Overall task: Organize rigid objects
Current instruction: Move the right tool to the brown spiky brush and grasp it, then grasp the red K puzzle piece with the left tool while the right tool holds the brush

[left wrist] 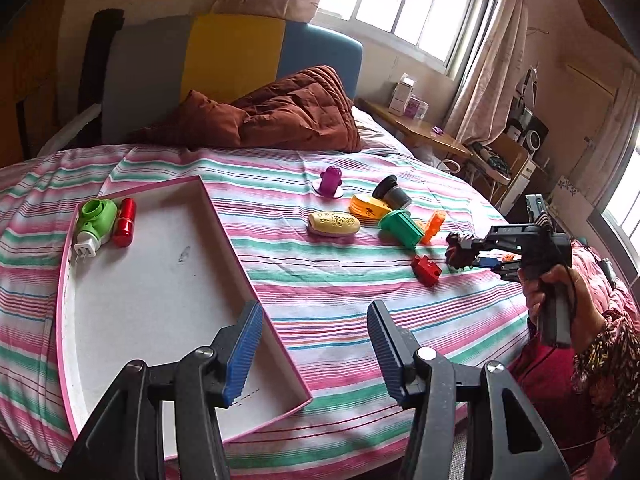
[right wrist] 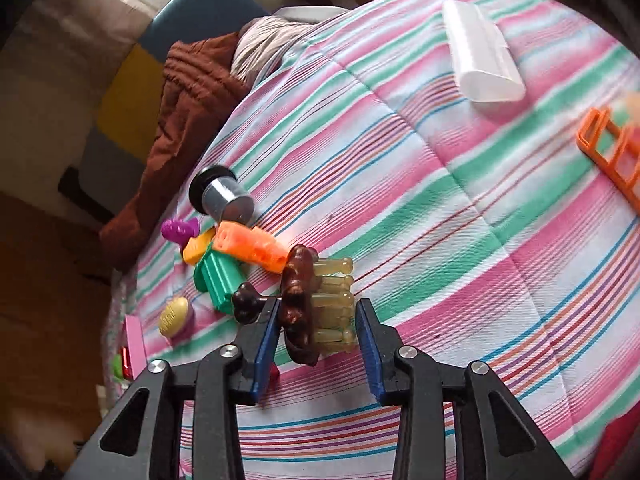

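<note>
My right gripper [right wrist: 316, 322] is shut on a brown brush [right wrist: 298, 300] with yellowish bristles, one pad on its back and the other on the bristle tips. From the left wrist view that gripper [left wrist: 460, 250] holds the brush just above the striped bed, beside a red block [left wrist: 427, 269]. My left gripper [left wrist: 314, 312] hangs open and empty over the near corner of a white, pink-rimmed tray [left wrist: 224, 232]. In the tray's far corner lie a green plug-in device [left wrist: 96, 222] and a red cylinder [left wrist: 124, 222].
Loose on the bed: a purple figure [left wrist: 330, 182], a yellow oval piece [left wrist: 334, 224], an orange-yellow block [left wrist: 368, 208], a black-and-grey cylinder [left wrist: 392, 192], a green piece [left wrist: 402, 228] and an orange piece [left wrist: 432, 226]. A clear case [right wrist: 484, 56] and an orange rack [right wrist: 612, 156] lie further right. A brown quilt [left wrist: 296, 112] is at the headboard.
</note>
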The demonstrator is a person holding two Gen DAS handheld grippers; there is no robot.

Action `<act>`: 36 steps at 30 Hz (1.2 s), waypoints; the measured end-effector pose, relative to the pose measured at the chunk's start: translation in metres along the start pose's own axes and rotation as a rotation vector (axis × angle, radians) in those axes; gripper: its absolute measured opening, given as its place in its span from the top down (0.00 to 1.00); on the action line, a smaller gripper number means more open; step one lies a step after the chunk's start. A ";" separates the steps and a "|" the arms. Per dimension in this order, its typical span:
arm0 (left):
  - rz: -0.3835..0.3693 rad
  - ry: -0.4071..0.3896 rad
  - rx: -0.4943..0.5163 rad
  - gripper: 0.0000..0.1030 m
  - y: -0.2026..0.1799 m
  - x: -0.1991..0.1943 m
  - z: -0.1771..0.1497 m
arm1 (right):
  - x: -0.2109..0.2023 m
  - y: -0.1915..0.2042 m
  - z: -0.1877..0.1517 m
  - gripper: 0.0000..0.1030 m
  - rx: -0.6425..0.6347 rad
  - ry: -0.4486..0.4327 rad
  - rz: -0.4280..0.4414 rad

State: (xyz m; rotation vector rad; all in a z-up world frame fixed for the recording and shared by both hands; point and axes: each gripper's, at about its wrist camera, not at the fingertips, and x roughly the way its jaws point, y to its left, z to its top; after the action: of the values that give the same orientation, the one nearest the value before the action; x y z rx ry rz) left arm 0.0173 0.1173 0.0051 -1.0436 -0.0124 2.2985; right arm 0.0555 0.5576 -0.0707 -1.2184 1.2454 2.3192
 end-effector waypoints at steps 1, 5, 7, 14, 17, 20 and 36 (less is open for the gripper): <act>-0.001 0.002 0.005 0.47 -0.002 0.001 0.000 | -0.004 -0.006 0.001 0.52 0.020 -0.015 -0.002; 0.004 0.026 0.017 0.47 -0.010 0.009 -0.001 | -0.022 -0.013 0.004 0.50 0.033 -0.104 -0.111; -0.002 0.032 0.024 0.47 -0.013 0.012 -0.002 | -0.027 -0.011 0.008 0.50 0.001 -0.146 -0.177; -0.016 0.066 0.039 0.47 -0.029 0.025 -0.002 | -0.041 0.013 0.008 0.50 -0.126 -0.231 -0.209; -0.024 0.079 0.053 0.47 -0.037 0.032 -0.002 | -0.041 0.035 0.000 0.50 -0.257 -0.257 -0.245; -0.034 0.097 0.071 0.47 -0.045 0.039 -0.001 | -0.027 0.049 -0.009 0.50 -0.377 -0.238 -0.321; -0.071 0.188 0.213 0.47 -0.107 0.093 0.002 | -0.008 0.047 -0.008 0.85 -0.385 -0.189 -0.355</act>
State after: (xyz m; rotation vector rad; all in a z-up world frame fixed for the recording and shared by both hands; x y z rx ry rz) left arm 0.0254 0.2540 -0.0303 -1.1229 0.2612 2.0772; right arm 0.0391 0.5241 -0.0392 -1.1774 0.4843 2.3901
